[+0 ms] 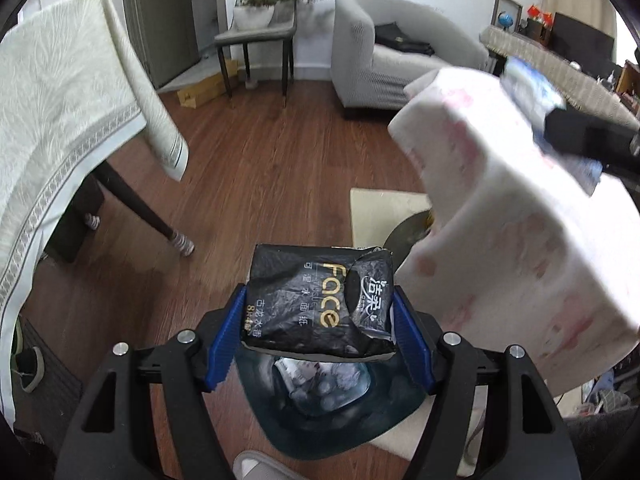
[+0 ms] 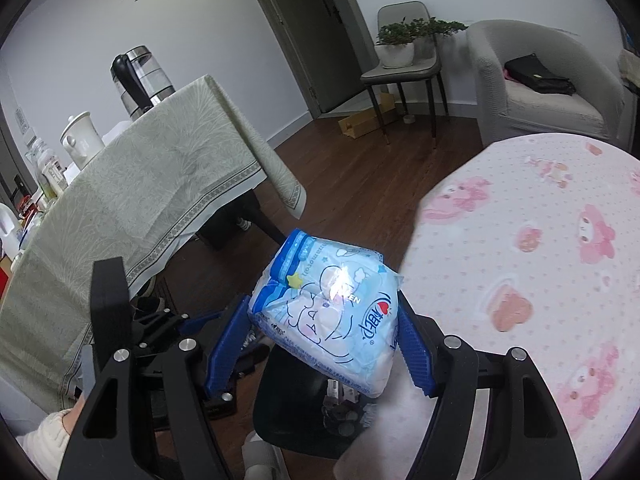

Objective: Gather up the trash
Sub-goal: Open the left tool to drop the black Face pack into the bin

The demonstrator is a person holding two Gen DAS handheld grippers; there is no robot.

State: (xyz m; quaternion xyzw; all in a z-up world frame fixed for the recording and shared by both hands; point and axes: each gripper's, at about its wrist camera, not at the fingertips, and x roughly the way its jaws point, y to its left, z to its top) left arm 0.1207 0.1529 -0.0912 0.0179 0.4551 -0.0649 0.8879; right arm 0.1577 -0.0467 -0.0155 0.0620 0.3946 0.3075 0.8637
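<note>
My left gripper [image 1: 320,308] is shut on a black tissue pack [image 1: 320,304] marked "Face" and holds it over a dark trash bin [image 1: 332,412] with wrappers inside. My right gripper [image 2: 324,320] is shut on a blue and white tissue pack [image 2: 328,308] and holds it above the same bin [image 2: 296,412]. The left gripper's body [image 2: 120,328] shows at the left of the right wrist view. The right gripper [image 1: 592,140] shows blurred at the upper right of the left wrist view.
A pink-patterned white stool or table [image 2: 540,280] stands close on the right, also seen in the left wrist view [image 1: 520,240]. A table with a pale green cloth [image 2: 140,200] is on the left, carrying a kettle [image 2: 140,80]. A chair [image 1: 260,40] and a grey armchair [image 1: 380,48] stand behind.
</note>
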